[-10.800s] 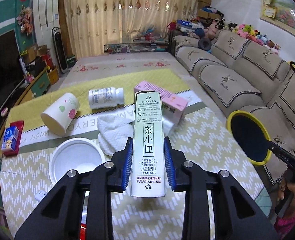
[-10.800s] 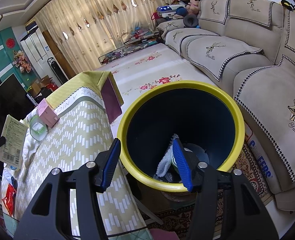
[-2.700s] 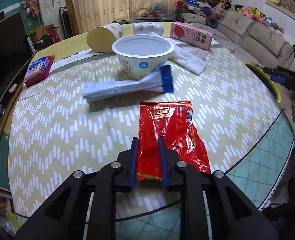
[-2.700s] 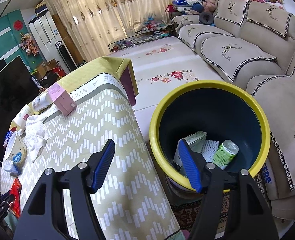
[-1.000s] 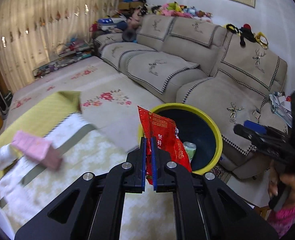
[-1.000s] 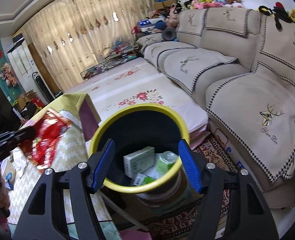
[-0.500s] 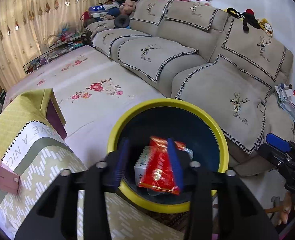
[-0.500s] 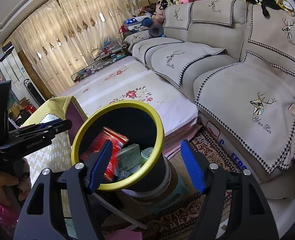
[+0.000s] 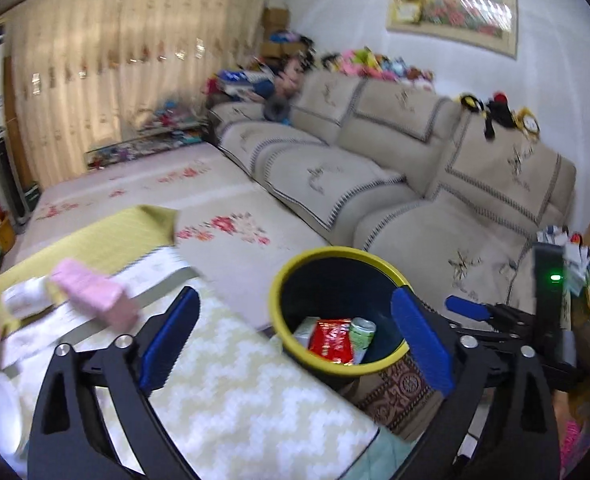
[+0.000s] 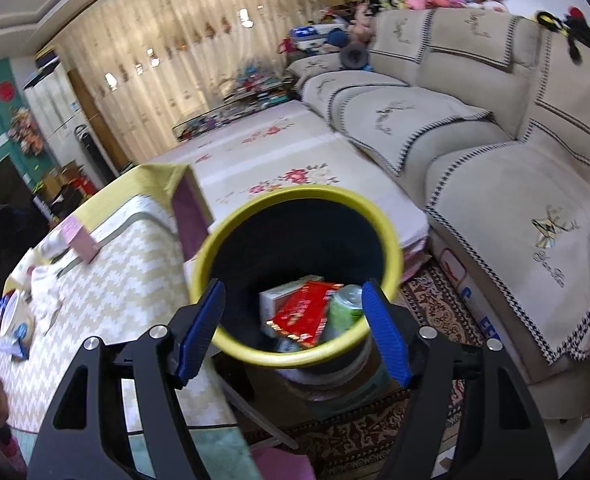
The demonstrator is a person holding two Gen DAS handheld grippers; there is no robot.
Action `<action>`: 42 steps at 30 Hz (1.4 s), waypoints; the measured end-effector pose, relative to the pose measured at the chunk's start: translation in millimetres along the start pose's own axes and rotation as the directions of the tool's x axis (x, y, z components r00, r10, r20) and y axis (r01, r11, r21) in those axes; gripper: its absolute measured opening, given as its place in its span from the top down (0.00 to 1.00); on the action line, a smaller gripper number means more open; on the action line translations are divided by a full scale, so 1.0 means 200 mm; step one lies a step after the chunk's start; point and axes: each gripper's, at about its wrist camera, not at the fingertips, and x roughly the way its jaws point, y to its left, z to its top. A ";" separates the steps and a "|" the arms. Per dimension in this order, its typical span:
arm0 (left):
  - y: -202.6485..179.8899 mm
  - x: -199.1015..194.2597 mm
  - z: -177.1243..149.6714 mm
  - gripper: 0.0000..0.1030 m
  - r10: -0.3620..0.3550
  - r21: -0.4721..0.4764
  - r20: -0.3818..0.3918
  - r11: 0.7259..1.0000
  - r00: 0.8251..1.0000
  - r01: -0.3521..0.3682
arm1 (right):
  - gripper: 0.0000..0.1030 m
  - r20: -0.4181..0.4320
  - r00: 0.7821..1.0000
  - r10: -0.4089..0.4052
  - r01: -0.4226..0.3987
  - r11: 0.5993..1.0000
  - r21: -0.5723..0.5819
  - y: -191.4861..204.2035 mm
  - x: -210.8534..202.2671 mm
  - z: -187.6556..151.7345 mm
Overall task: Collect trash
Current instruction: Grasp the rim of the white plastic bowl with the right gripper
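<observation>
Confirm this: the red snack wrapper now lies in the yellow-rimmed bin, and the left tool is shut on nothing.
One thing is wrong: the left tool is open, its jaws spread wide, as the left wrist view shows. The red snack wrapper does lie in the yellow-rimmed bin, and the tool holds nothing.

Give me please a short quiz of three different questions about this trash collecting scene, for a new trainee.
1. True or false: the red snack wrapper lies inside the yellow-rimmed bin.
2. The left gripper is: A) open, B) shut on the wrapper.
3. Fill in: on the table, the pink carton lies beside a white ____.

Key: 1 true; 2 A; 3 bottle.
</observation>
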 end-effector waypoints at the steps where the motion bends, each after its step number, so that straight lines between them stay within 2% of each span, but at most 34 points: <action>1: 0.04 -0.06 -0.02 0.05 0.009 -0.016 0.011 1.000 1.000 -0.009 | 0.35 -0.002 1.000 0.005 -0.005 1.000 -0.011 0.03 0.00 0.00; 5: 0.23 -0.34 -0.14 0.05 0.099 -0.097 0.063 0.991 0.993 -0.092 | 0.34 -0.009 0.999 0.038 -0.039 0.997 -0.073 0.22 -0.01 0.00; 8: 0.39 -0.52 -0.26 0.05 0.191 -0.162 0.084 0.971 0.978 -0.176 | 0.34 -0.019 0.998 0.062 -0.064 0.990 -0.127 0.37 -0.01 -0.02; 11: 0.57 -0.70 -0.40 0.05 0.274 -0.238 0.083 0.939 0.958 -0.248 | 0.34 -0.043 0.993 0.106 -0.112 0.977 -0.184 0.55 -0.01 -0.03; 15: 0.82 -0.92 -0.61 0.05 0.400 -0.337 0.052 0.870 0.915 -0.361 | 0.34 -0.083 0.983 0.163 -0.180 0.949 -0.258 0.81 0.02 -0.05; 20: 1.05 -1.14 -0.83 0.05 0.528 -0.403 0.004 0.778 0.849 -0.482 | 0.34 -0.145 0.960 0.241 -0.278 0.894 -0.351 1.18 0.07 -0.13; 24: 1.14 -1.22 -0.95 0.05 0.573 -0.424 -0.014 0.739 0.819 -0.524 | 0.34 -0.199 0.931 0.305 -0.361 0.846 -0.393 1.47 0.10 -0.18; 26: 1.19 -1.24 -0.99 0.05 0.576 -0.432 -0.019 0.732 0.817 -0.526 | 0.41 -0.220 0.917 0.332 -0.396 0.820 -0.412 1.63 0.11 -0.20; 29: 1.21 -1.24 -1.02 0.05 0.565 -0.438 -0.018 0.737 0.825 -0.514 | 0.49 -0.242 0.910 0.337 -0.412 0.801 -0.435 1.81 0.16 -0.19; 31: 1.20 -1.22 -1.02 0.05 0.560 -0.434 -0.014 0.742 0.828 -0.510 | 0.52 -0.259 0.909 0.325 -0.411 0.795 -0.446 1.90 0.20 -0.20; 35: 1.19 -1.19 -1.02 0.05 0.564 -0.423 -0.019 0.744 0.825 -0.518 | 0.57 -0.294 0.915 0.277 -0.390 0.798 -0.460 2.06 0.32 -0.21; 40: 1.22 -1.19 -1.05 0.05 0.544 -0.438 -0.027 0.748 0.839 -0.499 | 0.64 -0.347 0.909 0.230 -0.377 0.810 -0.450 2.14 0.44 -0.26; 42: 1.23 -1.18 -1.07 0.05 0.539 -0.442 -0.029 0.749 0.842 -0.495 | 0.74 -0.366 0.904 0.221 -0.379 0.811 -0.446 2.15 0.47 -0.28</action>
